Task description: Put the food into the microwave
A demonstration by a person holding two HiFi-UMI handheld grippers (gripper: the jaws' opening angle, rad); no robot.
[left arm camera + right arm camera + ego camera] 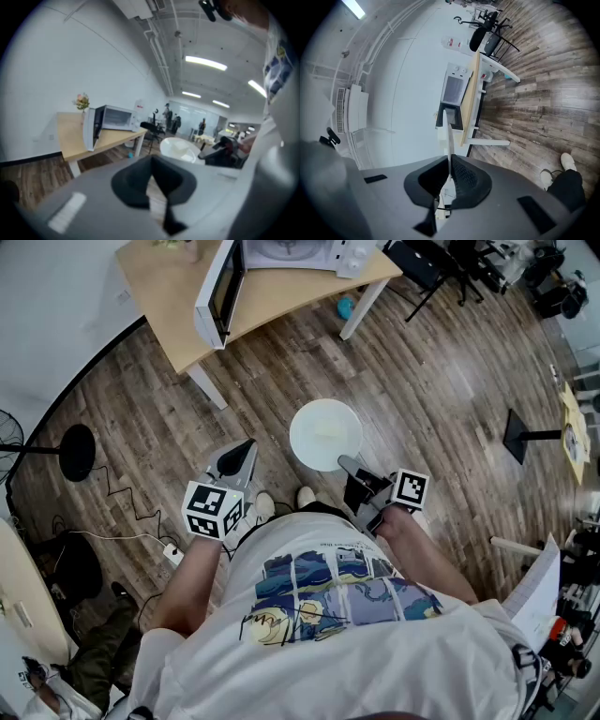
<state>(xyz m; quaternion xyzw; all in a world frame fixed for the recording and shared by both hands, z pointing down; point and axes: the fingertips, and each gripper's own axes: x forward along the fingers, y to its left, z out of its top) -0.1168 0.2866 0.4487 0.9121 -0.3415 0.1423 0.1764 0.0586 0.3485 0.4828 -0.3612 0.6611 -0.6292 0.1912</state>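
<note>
Right gripper [345, 464]: your fingers pinch the plate [324, 434] rim.
Left gripper [248, 445]: your fingers closed, empty.
Microwave [281, 254]: door open, on desk [164, 287].

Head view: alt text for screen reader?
Seen from above, a person's right gripper grips the rim of a round white plate; the left gripper is shut, empty. Ahead, a white microwave stands door-open on a light wooden table.

The right gripper [450, 164] pinches a white plate [449, 136] by its rim — seen edge-on — with the open-doored microwave [453, 91] on its wooden table [471, 101] beyond.
</note>
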